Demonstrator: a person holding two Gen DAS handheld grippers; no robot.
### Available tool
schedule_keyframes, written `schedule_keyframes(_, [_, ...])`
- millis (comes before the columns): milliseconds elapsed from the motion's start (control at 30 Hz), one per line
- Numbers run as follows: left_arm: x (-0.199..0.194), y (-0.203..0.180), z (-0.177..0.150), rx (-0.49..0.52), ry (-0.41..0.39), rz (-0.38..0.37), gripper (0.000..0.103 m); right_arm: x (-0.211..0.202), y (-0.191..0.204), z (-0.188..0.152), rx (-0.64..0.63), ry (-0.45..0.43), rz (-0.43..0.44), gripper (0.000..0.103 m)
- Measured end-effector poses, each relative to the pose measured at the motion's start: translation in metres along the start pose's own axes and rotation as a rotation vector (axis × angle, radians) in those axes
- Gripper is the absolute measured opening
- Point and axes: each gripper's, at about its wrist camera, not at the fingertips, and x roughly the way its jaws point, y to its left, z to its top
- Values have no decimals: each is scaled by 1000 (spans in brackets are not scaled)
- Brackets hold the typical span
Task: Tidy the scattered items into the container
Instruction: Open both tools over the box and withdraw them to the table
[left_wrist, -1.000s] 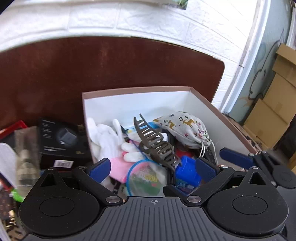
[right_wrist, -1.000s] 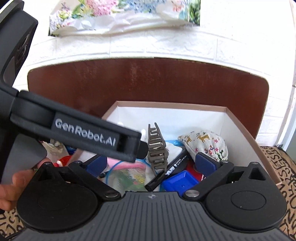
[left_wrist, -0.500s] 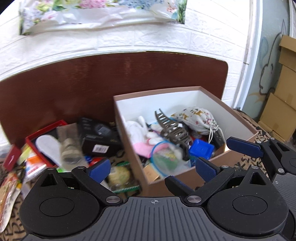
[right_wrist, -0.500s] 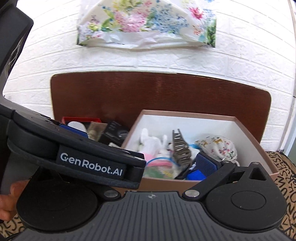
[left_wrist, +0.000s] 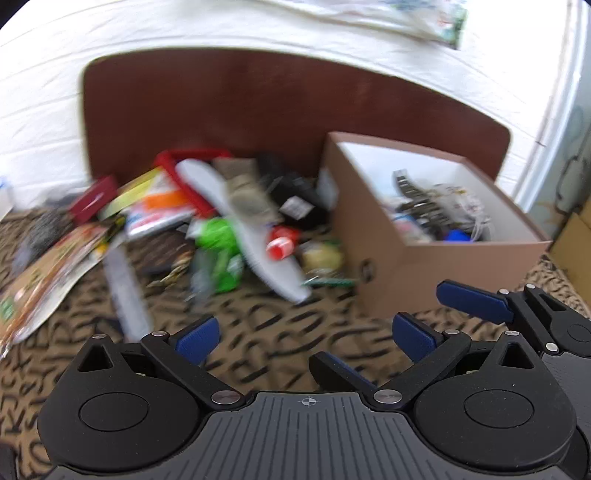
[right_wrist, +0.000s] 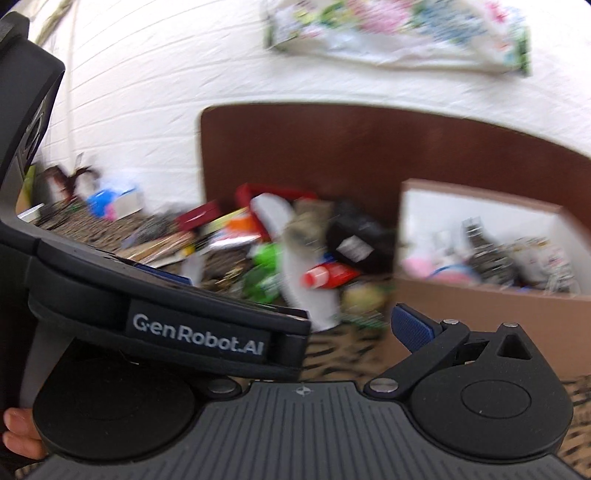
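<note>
The brown cardboard box (left_wrist: 384, 251) with a white inside stands at the right; it shows in the right wrist view (right_wrist: 480, 306) too. It holds a hair claw (left_wrist: 410, 192), a printed pouch (left_wrist: 461, 199) and other items. A blurred pile of scattered items lies left of it: a white insole (left_wrist: 240, 221), a green packet (left_wrist: 218, 240), a red-capped tube (right_wrist: 328, 275), a black box (left_wrist: 295, 192). My left gripper (left_wrist: 308, 334) is open and empty above the patterned cloth. My right gripper (right_wrist: 295, 332) is open; its left finger is hidden behind the left gripper's body (right_wrist: 147, 295).
A brown headboard (left_wrist: 258, 103) and white brick wall stand behind. A red tray (left_wrist: 192, 157) and flat printed packets (left_wrist: 48, 266) lie at the left of the pile. Cardboard boxes (left_wrist: 576, 243) sit at the far right. The surface is a leopard-patterned cloth (left_wrist: 258, 332).
Both grippers have pulled back from over the box and swung left. The box has slid to the right of both views and the scattered pile has come into the middle.
</note>
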Motion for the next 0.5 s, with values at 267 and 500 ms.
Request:
schedule_keyframes(267, [4,67,-27,-113,69,59,103,35,48,-21,-49,79,98,103])
schedule_keyframes(500, [29,135,-16,-265,75,147,93,70,74,-24,-107,112,141,98])
